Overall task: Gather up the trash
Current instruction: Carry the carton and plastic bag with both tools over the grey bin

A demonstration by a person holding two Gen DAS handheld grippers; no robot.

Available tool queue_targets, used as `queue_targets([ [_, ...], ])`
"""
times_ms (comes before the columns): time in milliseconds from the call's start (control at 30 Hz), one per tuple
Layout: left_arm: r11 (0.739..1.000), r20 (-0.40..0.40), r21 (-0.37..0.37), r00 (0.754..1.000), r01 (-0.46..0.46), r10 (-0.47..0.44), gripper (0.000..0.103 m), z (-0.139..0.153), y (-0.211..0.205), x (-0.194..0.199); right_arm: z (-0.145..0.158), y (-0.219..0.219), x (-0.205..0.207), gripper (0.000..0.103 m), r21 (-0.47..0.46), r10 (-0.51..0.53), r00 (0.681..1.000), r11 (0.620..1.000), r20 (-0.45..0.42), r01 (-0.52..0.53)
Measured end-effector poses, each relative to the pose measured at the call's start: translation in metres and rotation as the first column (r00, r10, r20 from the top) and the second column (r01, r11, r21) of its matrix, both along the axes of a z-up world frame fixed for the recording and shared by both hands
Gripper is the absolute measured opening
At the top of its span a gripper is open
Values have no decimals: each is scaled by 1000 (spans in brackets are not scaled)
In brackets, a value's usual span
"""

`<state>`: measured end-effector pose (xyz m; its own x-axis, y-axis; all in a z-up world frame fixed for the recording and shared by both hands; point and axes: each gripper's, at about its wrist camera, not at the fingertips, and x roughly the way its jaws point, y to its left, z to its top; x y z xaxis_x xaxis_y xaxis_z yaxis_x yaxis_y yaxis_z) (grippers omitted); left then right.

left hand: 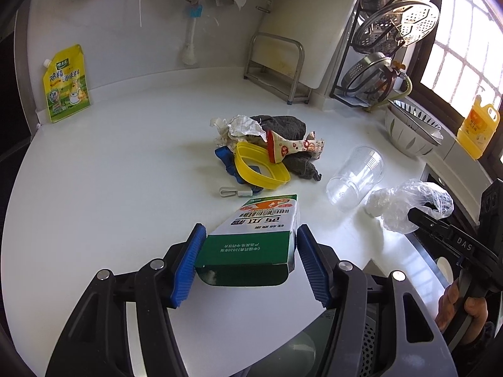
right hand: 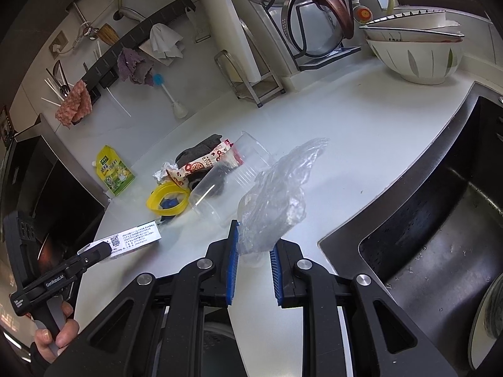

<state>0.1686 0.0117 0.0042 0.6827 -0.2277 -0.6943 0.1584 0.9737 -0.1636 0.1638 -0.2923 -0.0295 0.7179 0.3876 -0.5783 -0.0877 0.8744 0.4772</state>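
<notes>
**Two grippers, each holding one piece of trash over a white table**

Two hand-held grippers are working above the white table (left hand: 94,172). The left gripper (left hand: 250,245) is clamping a green-and-white carton (left hand: 257,235) between its blue pads, which are pressing on the carton's two long sides; the carton is pointing away from the camera, its open flap end nearest the lens. The right gripper (right hand: 253,251) is pinching a crumpled clear plastic bag (right hand: 276,194), its jaws standing nearly together with the bag's lower end caught between the pads and the rest rising above them. In the right wrist view a hand (right hand: 59,339) is gripping the left tool's handle.

Near the middle of the table a small heap is lying: a yellow ring lid (left hand: 257,166), a dark grey cloth (left hand: 283,125), crumpled paper (left hand: 242,127) and a red-printed wrapper (left hand: 292,146). A clear plastic cup (left hand: 355,176) is lying on its side just beside the heap. A yellow pouch (left hand: 67,83) is leaning against the wall, well apart. A sink (right hand: 440,220) is adjoining the table.
</notes>
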Motion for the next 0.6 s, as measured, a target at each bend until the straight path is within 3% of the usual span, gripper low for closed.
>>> queue_targets([
  [600,999,34,-30,999,12,-11,56,16,5,-26,18,1,-40,11,11,-23,999,1000,41,22],
])
